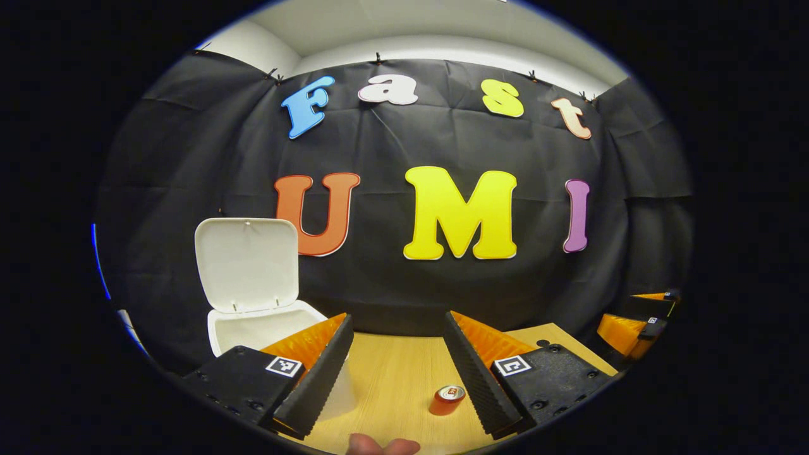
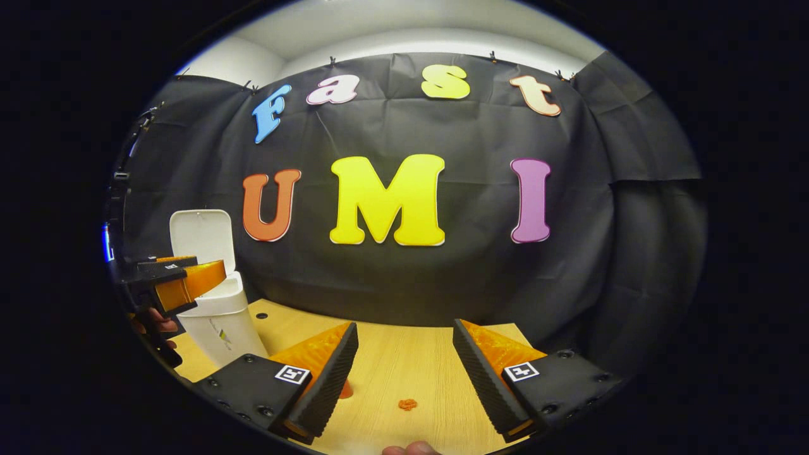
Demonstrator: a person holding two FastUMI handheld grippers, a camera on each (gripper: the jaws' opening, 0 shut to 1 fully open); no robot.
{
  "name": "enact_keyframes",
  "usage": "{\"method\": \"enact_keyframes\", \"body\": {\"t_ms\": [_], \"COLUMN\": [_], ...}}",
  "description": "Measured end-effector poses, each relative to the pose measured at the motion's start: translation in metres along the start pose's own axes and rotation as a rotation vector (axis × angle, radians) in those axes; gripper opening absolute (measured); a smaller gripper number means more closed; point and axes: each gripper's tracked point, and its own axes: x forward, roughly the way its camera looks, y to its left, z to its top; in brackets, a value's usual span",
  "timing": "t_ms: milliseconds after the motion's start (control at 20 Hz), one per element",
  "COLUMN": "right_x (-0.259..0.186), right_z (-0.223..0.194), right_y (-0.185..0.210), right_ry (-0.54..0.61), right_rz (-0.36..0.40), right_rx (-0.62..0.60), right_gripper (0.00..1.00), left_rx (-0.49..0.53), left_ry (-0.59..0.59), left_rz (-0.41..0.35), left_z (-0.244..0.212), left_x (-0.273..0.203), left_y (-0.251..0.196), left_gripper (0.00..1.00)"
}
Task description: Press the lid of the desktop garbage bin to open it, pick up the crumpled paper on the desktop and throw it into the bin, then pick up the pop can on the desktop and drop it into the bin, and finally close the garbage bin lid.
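Spread jaws of the left gripper (image 1: 397, 360) frame a pop can (image 1: 448, 400) at lower centre; the bin (image 1: 265, 328) stands lid-up at left. Right gripper (image 2: 404, 360) gapes above crumpled paper (image 2: 407, 404).

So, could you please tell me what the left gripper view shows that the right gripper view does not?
Left gripper view: the pop can stands upright on the wooden table between the open left gripper's fingers, with the right gripper at the right edge. Right gripper view: a small orange crumpled paper lies ahead of the open right gripper, and the left gripper, held by a hand, sits in front of the garbage bin. Both: the white garbage bin with its lid raised, and the table.
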Motion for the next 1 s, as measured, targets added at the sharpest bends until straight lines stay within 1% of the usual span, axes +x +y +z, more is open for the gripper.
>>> {"method": "enact_keyframes", "body": {"t_ms": [50, 100, 150, 300, 500, 650, 800, 1000], "right_x": [0.002, 0.004, 0.007, 0.014, 0.023, 0.031, 0.041, 0.059], "right_z": [-0.008, -0.018, -0.031, -0.067, -0.112, -0.142, -0.179, -0.219], "right_y": [-0.002, -0.003, -0.002, -0.005, -0.007, -0.005, -0.003, -0.007], "right_ry": [0.013, 0.033, 0.058, 0.134, 0.225, 0.285, 0.362, 0.450], "right_rz": [0.001, 0.006, 0.015, 0.031, 0.042, 0.069, 0.096, 0.110], "right_rx": [-0.005, -0.011, -0.014, -0.006, -0.016, -0.028, -0.045, -0.041], "right_gripper": [0.95, 0.93, 0.95, 0.95, 0.95, 0.95, 0.95, 0.95], "left_rx": [0.003, 0.008, 0.014, 0.028, 0.037, 0.045, 0.037, 0.043], "left_ry": [0.014, 0.029, 0.048, 0.105, 0.156, 0.235, 0.271, 0.274], "left_rz": [-0.010, -0.019, -0.025, -0.032, -0.042, -0.059, -0.027, -0.004], "left_z": [-0.007, -0.015, -0.022, -0.045, -0.062, -0.083, -0.091, -0.086], "left_x": [-0.003, -0.008, -0.012, -0.022, -0.033, -0.039, -0.045, -0.054], "left_y": [-0.004, -0.008, -0.011, -0.018, -0.023, -0.024, -0.019, -0.021], "left_gripper": [0.94, 0.94, 0.94, 0.94, 0.94, 0.95, 0.95, 0.95]}}
